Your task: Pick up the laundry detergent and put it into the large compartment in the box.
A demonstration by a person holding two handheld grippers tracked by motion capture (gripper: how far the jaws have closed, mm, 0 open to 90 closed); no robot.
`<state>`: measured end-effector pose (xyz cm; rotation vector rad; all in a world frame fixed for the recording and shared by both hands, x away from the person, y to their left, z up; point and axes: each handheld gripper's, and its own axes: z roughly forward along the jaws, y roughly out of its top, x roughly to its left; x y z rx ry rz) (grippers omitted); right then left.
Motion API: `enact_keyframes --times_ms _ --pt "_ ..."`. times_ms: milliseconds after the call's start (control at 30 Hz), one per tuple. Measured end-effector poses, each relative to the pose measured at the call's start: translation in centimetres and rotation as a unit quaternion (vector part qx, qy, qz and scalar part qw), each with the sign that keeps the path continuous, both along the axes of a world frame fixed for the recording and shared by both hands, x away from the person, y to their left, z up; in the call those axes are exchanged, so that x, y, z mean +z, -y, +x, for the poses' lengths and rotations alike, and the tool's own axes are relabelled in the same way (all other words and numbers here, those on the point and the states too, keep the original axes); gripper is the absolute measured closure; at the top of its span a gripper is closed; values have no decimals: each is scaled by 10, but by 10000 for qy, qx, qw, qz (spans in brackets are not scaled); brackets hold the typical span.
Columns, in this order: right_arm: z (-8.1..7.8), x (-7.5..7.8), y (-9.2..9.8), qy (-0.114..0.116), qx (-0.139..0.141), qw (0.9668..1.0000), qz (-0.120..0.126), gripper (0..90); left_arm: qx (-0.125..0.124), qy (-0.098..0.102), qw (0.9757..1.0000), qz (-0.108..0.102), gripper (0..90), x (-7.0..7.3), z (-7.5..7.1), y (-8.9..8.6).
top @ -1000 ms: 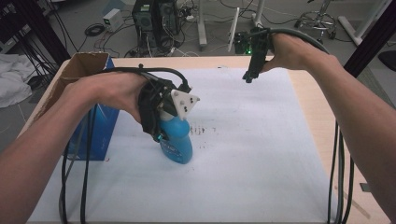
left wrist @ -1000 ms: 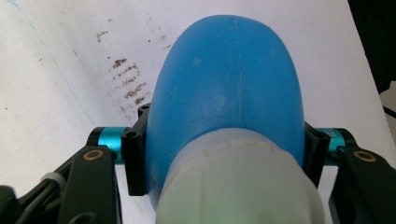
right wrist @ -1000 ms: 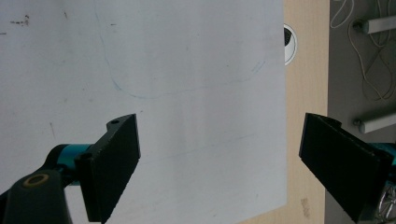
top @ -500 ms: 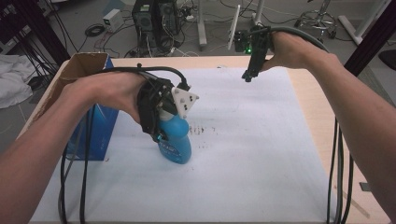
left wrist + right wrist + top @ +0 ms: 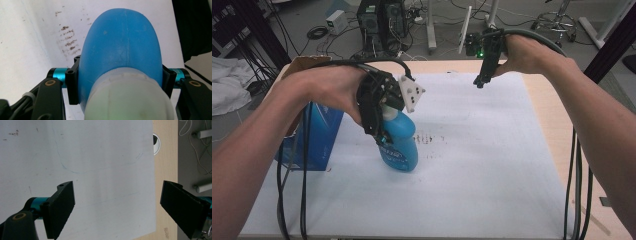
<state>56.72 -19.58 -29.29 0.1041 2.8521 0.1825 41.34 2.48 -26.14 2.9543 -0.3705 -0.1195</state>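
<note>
Standing on the white sheet (image 5: 492, 165) that covers the table (image 5: 544, 107) is a blue bottle (image 5: 399, 142), left of the middle of the table in the high view. Its long axis is running close to upright, leaning a little, with the base on the sheet and the pale neck end (image 5: 127, 100) rising toward the left hand. In the left gripper view the rounded blue body is swelling away from the camera and the whitish top is crowding the bottom of the picture, out of focus, so I cannot tell whether that is a cap or a nozzle. The label on the bottle is too small to read.

The left gripper (image 5: 379, 107) is clamping the bottle just below the neck, one black pad pressing each side, and the person's left hand (image 5: 329, 87) is covering the gripper's rear. A dark smudge (image 5: 431, 138) is lying on the sheet just beside the bottle.

A blue box (image 5: 314, 137) is sitting near the bottle at the table's left edge, partly hidden behind the left forearm; its printing cannot be made out.

The right gripper (image 5: 480, 80) is hanging above the far side of the sheet, well apart from the bottle, its jaws spread wide with nothing between them. A faint blue pen line (image 5: 100, 167) is curving across the sheet below it.
</note>
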Motion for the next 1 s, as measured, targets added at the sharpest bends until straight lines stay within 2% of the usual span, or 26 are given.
enact_keyframes --times_ms 100,133,200,233,333,367,400,467,533,567,800,867,900,967,1000 --pt "1 -1 0 -6 11 10000 -16 116 114 6 9999 46 377 12 1 0" --pt "1 -2 -1 -9 10 10000 -29 116 238 9 9997 59 377 21 2 -2" --pt "0 -2 -1 -11 5 10000 -30 116 265 12 9996 69 377 26 3 -2" --pt "1 -2 -1 -12 15 10000 -51 116 435 35 9990 59 377 37 4 -5" --pt "1 -2 0 -11 8 10000 -50 116 726 66 9973 120 377 53 6 -10" --pt "1 -2 0 -11 8 10000 -50 116 726 66 9973 120 378 53 6 -10" --pt "1 -2 1 -8 10 10000 -51 116 968 85 9952 116 378 63 6 -14" --pt "0 -1 1 -15 -45 10000 -56 116 1146 73 9932 208 378 72 6 -19" --pt "0 -1 2 -14 -63 10000 -57 116 1146 73 9932 208 378 72 6 -19" --pt "0 -1 2 -14 -63 10000 -57 116 1347 36 9905 273 378 80 7 -25" --pt "0 -1 3 -6 -35 10000 -62 116 1749 58 9842 272 378 101 8 -46" --pt "-1 -2 3 -12 -41 10000 -66 116 1835 77 9827 225 378 109 9 -52" --pt "-1 -2 3 -12 -41 10000 -66 116 1835 77 9827 225 379 109 9 -52" --pt "-1 -1 3 -3 -46 10000 -66 116 1990 141 9798 164 378 122 8 -62" --pt "-1 -1 2 -4 -41 10000 -60 116 2017 163 9791 183 379 125 8 -63"
